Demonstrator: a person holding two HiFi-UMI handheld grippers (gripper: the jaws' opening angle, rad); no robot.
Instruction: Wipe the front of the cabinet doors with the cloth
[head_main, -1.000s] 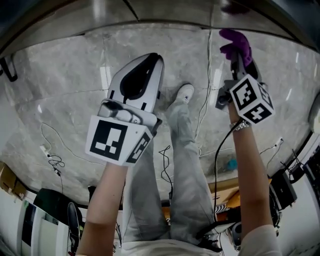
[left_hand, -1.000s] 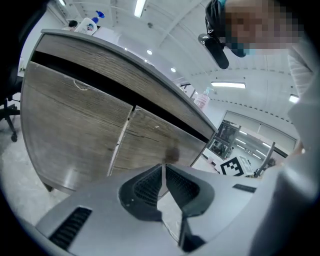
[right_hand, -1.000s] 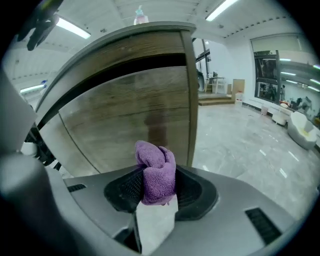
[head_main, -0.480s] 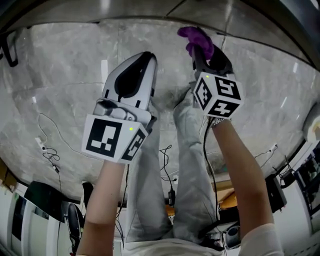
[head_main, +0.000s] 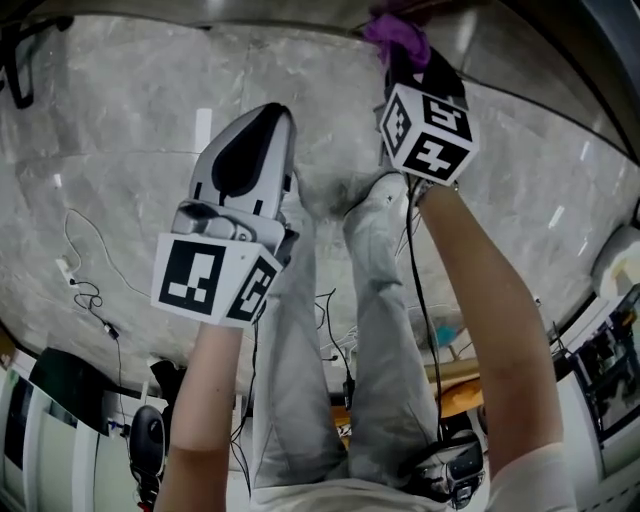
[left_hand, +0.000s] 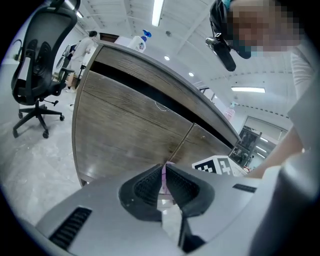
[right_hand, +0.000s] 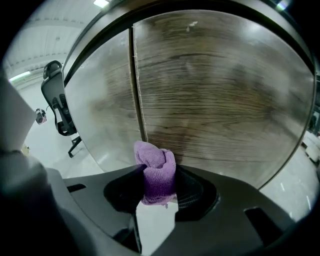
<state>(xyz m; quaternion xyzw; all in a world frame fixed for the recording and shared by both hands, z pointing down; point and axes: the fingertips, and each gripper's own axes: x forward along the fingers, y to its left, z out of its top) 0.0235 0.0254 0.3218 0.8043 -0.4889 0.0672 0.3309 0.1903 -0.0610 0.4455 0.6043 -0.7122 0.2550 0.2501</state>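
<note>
**Clearance.** The right gripper (right_hand: 159, 176) faces the cabinet (right_hand: 215, 95) head-on, close to its lower edge. The wood-grain front fills nearly all the room ahead of it. The vertical seam (right_hand: 137, 85) between the doors rises just left of the gripper's centre line. Farther to its left, past the cabinet's side edge, an office chair (right_hand: 57, 102) stands well apart on open floor. The left gripper (left_hand: 164, 174) is back from the cabinet and points at its lower front. Bare floor (left_hand: 35, 160) lies open to its left, and the right gripper's marker cube (left_hand: 216, 167) shows just to its right.

**Grip.** The right gripper is pinching the purple cloth (right_hand: 156, 167). The cloth is bunched into a wad that stands out past the tips towards the door, beside the seam. The left gripper's jaws are pressed together with only a slit between them, and no object can be made out in them.

**Count.**
- Two grippers
- One cloth
- Two doors
- One chair
- One spray bottle (left_hand: 144, 40), on the cabinet top up and to the left of the left gripper

**Limits.**
- Whether the cloth touches the door cannot be told.
- In the head view the cloth sits at the top edge and is partly cut off, and the cabinet there is only a dark strip.
- The person's legs (head_main: 330, 330) hide the floor between the arms.
</note>
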